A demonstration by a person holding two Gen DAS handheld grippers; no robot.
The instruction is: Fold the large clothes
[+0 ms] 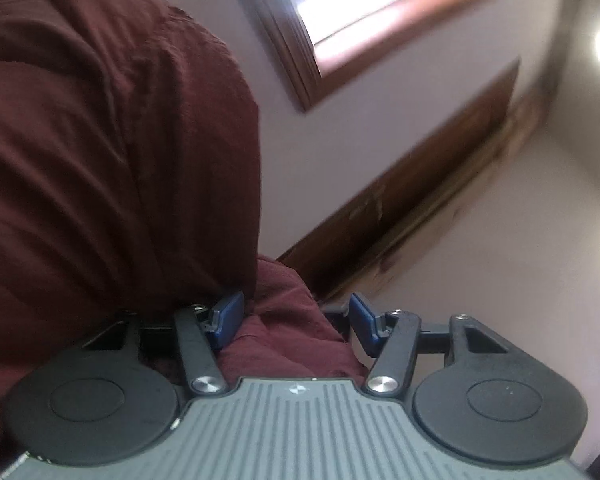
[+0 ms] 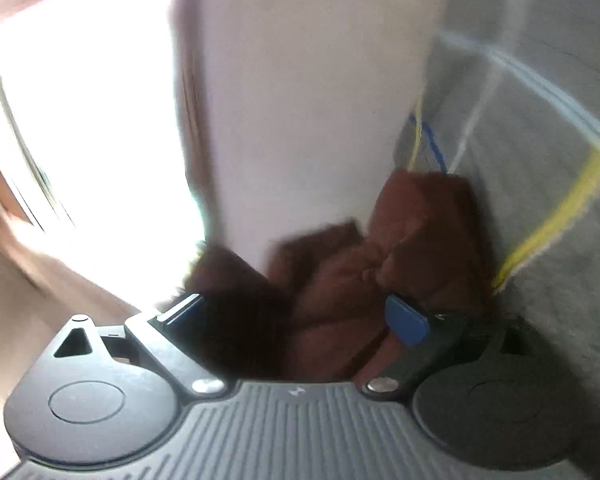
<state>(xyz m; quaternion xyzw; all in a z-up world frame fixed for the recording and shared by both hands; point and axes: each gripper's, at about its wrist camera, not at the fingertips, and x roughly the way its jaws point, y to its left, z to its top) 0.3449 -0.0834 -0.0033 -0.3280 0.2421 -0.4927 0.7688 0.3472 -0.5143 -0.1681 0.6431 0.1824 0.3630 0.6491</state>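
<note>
Left wrist view: the maroon garment [image 1: 112,168] hangs in a large mass at left, hiding that side of the room; a wood-framed window [image 1: 364,20] and dark wooden trim [image 1: 412,184] show on the pale wall. The left hand-held gripper [image 1: 296,320] stands partly open, cloth bunched between its blue pads [image 1: 226,318].

Right wrist view, blurred: only here a grey blanket [image 2: 540,152] with yellow and white stripes appears. The right hand-held gripper [image 2: 296,316] stands wide, garment folds between its fingers; grip cannot be told.
</note>
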